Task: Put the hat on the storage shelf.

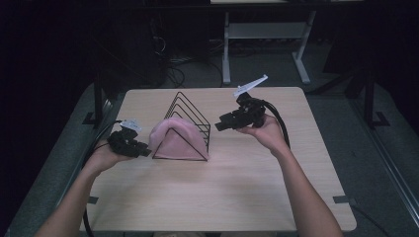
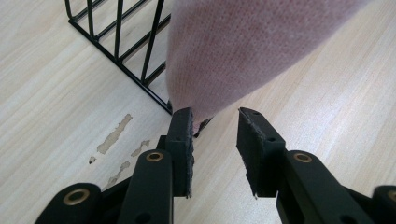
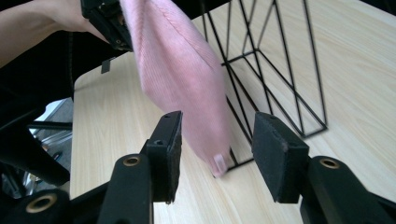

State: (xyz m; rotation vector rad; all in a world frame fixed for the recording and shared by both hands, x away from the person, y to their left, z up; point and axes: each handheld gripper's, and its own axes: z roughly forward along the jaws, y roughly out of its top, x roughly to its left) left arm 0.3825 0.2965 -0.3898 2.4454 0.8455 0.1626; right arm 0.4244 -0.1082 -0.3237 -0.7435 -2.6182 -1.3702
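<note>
Pink cloth [image 1: 175,139] over wire rack [image 1: 190,116]; R view shows label; both jaws apart, empty.

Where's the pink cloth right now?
In the high view the pink cloth hangs draped over the front of the black wire rack, left of the table's middle, with the left gripper at its left edge.

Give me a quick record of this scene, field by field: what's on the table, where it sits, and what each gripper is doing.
surface: light wood table
rack: black wire rack, triangular, upright
cloth: pink knit cloth draped over the rack's near end
left gripper: open, jaws at the cloth's lower edge
right gripper: open, raised, pointing toward the cloth
</note>
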